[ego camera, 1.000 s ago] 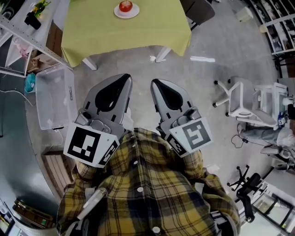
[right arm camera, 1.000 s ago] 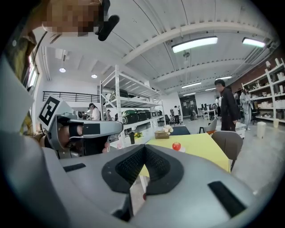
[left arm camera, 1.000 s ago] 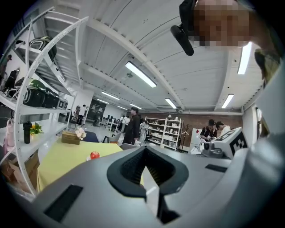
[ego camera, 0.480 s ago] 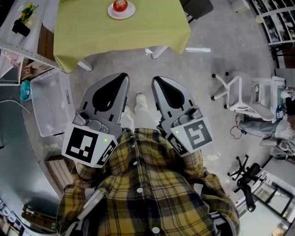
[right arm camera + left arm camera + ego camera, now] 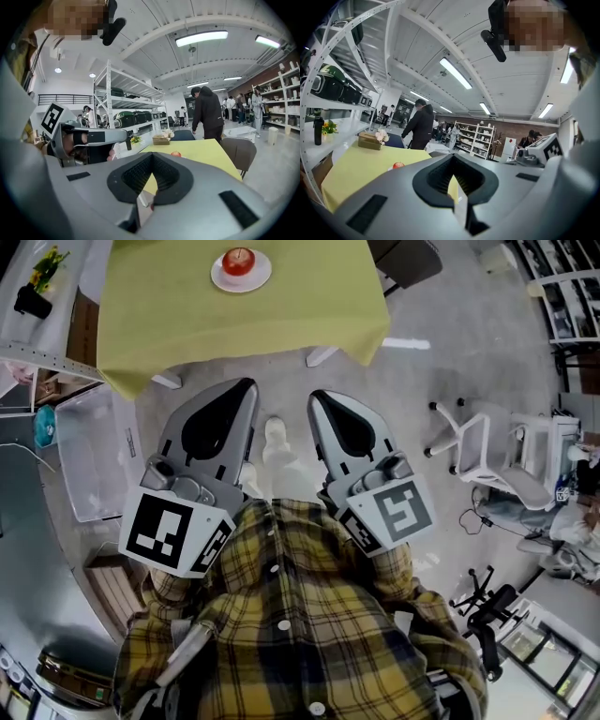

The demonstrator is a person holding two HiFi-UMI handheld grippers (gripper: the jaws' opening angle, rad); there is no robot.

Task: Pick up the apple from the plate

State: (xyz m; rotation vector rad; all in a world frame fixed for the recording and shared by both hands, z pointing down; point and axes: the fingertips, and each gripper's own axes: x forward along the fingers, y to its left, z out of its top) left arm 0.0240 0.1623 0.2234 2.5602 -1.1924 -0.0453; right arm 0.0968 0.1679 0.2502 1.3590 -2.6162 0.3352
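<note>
A red apple (image 5: 238, 260) sits on a small white plate (image 5: 259, 278) on the yellow-clothed table (image 5: 291, 306) at the top of the head view. Both grippers are held side by side in front of the person's plaid shirt, well short of the table and above the floor. My left gripper (image 5: 247, 384) is shut and empty, and my right gripper (image 5: 314, 396) is shut and empty too. In the left gripper view the apple (image 5: 398, 165) shows far off over the closed left gripper (image 5: 452, 157). The right gripper view has the apple (image 5: 175, 153) far beyond the right gripper (image 5: 152, 156).
A clear plastic bin (image 5: 89, 451) lies on the floor at left beside a metal shelf (image 5: 37, 352). White chairs (image 5: 487, 442) stand at right, a dark chair (image 5: 405, 259) by the table's far corner. A person in a dark jacket (image 5: 206, 112) stands behind the table. A box with flowers (image 5: 162, 138) sits on it.
The table with the apple and plate has come lower and nearer in the head view as both grippers travel toward it. Both stay shut.
</note>
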